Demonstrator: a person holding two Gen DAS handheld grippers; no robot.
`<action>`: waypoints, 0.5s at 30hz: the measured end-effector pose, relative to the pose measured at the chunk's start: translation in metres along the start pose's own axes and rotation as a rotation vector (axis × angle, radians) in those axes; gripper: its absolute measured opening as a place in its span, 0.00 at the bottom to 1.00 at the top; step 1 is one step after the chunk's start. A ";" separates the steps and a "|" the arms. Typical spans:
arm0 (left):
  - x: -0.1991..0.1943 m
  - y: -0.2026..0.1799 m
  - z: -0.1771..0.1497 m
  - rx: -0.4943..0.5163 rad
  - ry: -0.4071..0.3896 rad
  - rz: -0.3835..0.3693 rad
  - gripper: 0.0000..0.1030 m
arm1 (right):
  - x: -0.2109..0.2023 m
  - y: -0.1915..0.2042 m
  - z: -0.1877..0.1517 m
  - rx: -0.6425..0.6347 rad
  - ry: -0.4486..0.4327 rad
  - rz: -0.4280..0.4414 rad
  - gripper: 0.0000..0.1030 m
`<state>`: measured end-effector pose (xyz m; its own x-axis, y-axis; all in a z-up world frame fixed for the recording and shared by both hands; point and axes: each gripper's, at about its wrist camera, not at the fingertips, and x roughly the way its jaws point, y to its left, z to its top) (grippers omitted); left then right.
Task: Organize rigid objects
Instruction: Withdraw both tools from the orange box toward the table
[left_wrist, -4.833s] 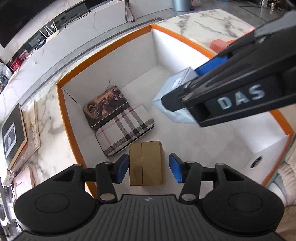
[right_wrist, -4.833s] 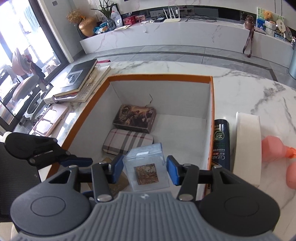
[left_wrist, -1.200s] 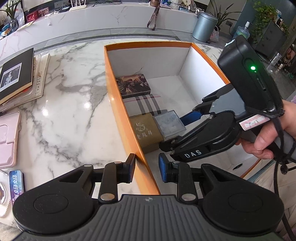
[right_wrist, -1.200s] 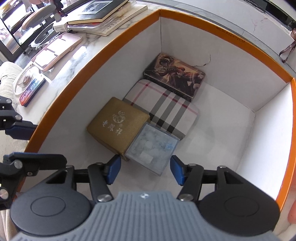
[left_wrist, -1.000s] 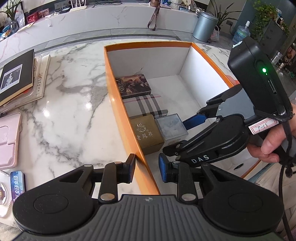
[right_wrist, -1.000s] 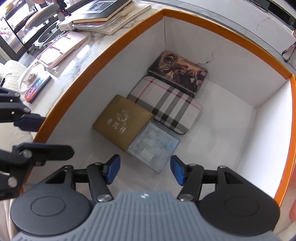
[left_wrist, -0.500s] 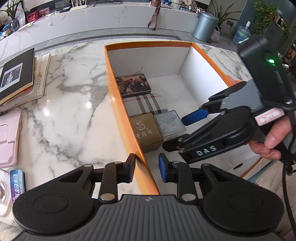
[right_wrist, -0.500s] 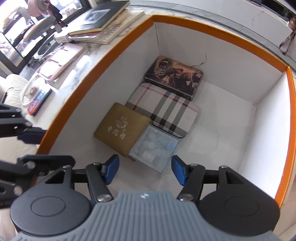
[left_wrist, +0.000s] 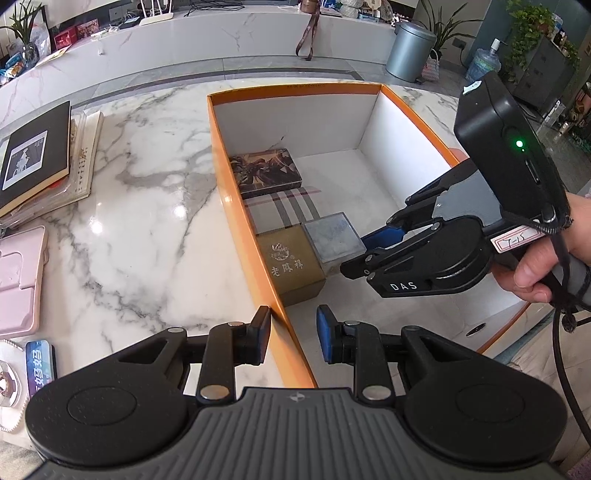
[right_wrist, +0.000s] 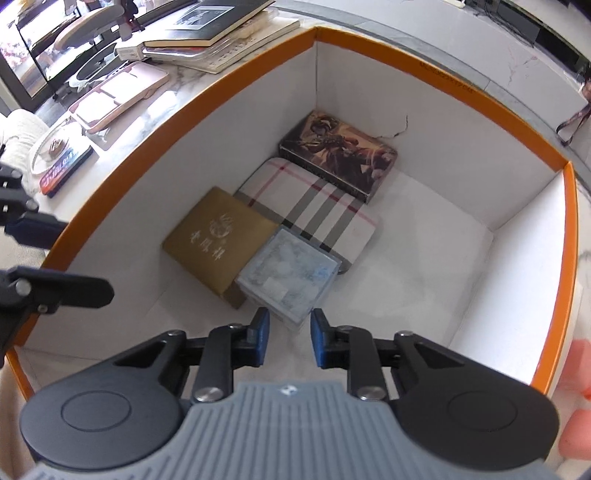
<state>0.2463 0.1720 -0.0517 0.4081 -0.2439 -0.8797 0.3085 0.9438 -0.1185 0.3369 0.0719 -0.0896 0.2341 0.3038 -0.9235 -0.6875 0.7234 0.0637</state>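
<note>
An orange-rimmed white box (left_wrist: 243, 206) (right_wrist: 229, 79) holds a dark picture tin (left_wrist: 264, 174) (right_wrist: 338, 155), a plaid case (left_wrist: 282, 210) (right_wrist: 314, 206), a gold box (left_wrist: 291, 264) (right_wrist: 218, 245) and a clear square case (left_wrist: 332, 238) (right_wrist: 290, 277). My left gripper (left_wrist: 291, 336) straddles the box's near left wall, its jaws narrowly apart and not pressing on it. My right gripper (right_wrist: 288, 338) hovers inside the box just short of the clear case, jaws narrowed and empty; it also shows in the left wrist view (left_wrist: 373, 243).
On the marble table (left_wrist: 140, 221) left of the box lie stacked books (left_wrist: 37, 158) (right_wrist: 210, 33), a pink tray (left_wrist: 18, 273) (right_wrist: 118, 92) and a small blue packet (left_wrist: 38, 369). Pink objects (right_wrist: 580, 373) sit right of the box.
The clear case left my right gripper and now lies beside the gold box. In the last half second the right gripper's jaws narrowed. The left gripper stays at the wall.
</note>
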 end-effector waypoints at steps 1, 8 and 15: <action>0.000 0.000 0.000 0.000 0.000 0.001 0.29 | 0.000 0.000 0.000 -0.001 -0.001 0.002 0.24; -0.017 -0.006 0.006 0.005 -0.040 0.062 0.29 | -0.026 0.004 -0.008 0.008 -0.036 0.012 0.26; -0.049 -0.034 0.020 0.014 -0.121 0.064 0.29 | -0.096 -0.005 -0.037 0.065 -0.195 0.023 0.33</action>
<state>0.2329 0.1478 0.0050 0.5277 -0.2096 -0.8232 0.2900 0.9553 -0.0574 0.2922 0.0162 -0.0151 0.3520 0.4303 -0.8312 -0.6497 0.7516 0.1140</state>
